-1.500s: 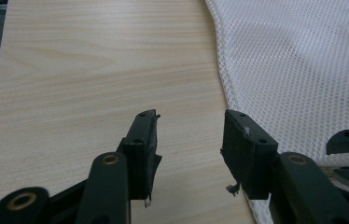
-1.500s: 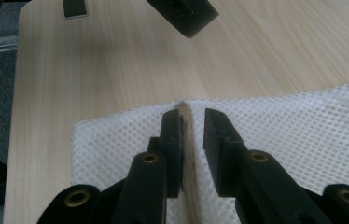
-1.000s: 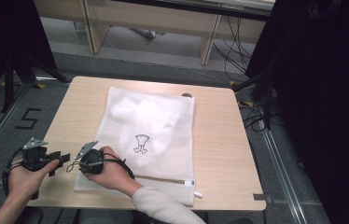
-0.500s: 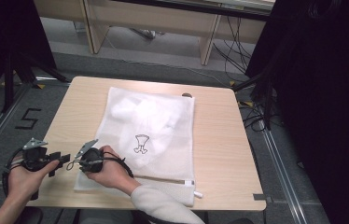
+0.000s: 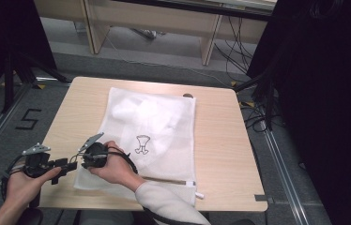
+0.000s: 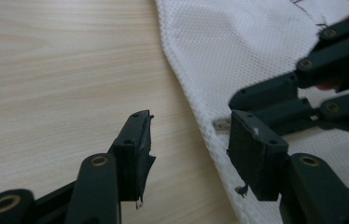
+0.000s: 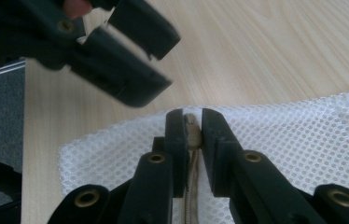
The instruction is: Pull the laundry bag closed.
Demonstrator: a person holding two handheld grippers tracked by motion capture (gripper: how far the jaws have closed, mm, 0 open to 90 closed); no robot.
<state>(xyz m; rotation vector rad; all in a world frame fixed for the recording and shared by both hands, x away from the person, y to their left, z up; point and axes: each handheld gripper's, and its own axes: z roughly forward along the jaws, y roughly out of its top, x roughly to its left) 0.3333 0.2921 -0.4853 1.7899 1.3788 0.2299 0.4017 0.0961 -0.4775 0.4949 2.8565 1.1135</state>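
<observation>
Jaws of the right gripper [image 7: 192, 128] pinch one mesh bag's [image 7: 303, 140] zipper [image 7: 192, 135].

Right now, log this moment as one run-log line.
scene: white mesh laundry bag flat on table | right gripper: shut on zipper at bag corner | left gripper: open beside bag edge, jaws just opening, holding nothing

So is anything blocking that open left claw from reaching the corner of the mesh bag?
Nothing visible does. The left gripper stands open beside the mesh bag edge, with bare table beneath; the right gripper already pinches the zipper there.
</observation>
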